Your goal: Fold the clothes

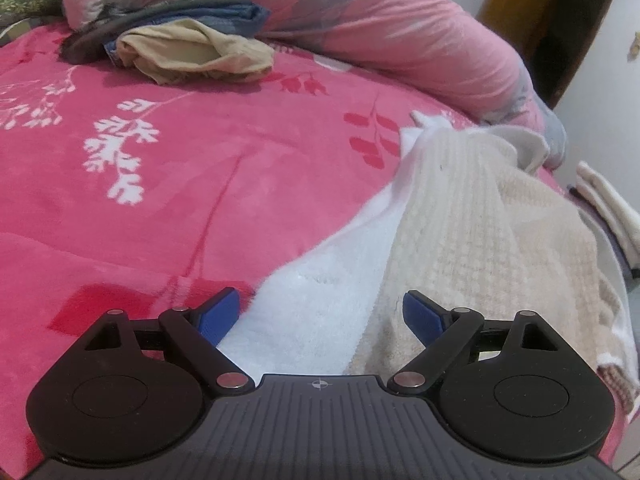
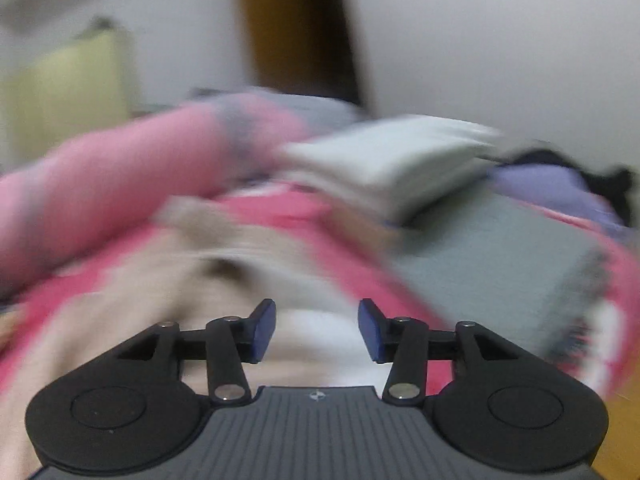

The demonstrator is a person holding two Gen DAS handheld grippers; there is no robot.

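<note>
Left wrist view: the left gripper (image 1: 321, 314) hovers low over the pink floral blanket (image 1: 180, 168), its blue pads spread wide and holding nothing. Under and ahead of it lies the cream and white knit garment (image 1: 460, 220), stretching away to the right. A heap of tan and blue clothes (image 1: 188, 48) sits far back against a pink quilt (image 1: 360, 28).

Right wrist view, heavily blurred: the right gripper (image 2: 317, 329) is likewise released over beige cloth, with a stack of folded clothes (image 2: 400, 160) beyond.

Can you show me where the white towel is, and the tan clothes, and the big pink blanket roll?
White towel (image 1: 320, 276): left wrist view, on its fluffy middle.
Tan clothes (image 1: 192, 54): left wrist view, on the crumpled top.
Pink blanket roll (image 1: 360, 16): left wrist view, on its bulging side.
</note>
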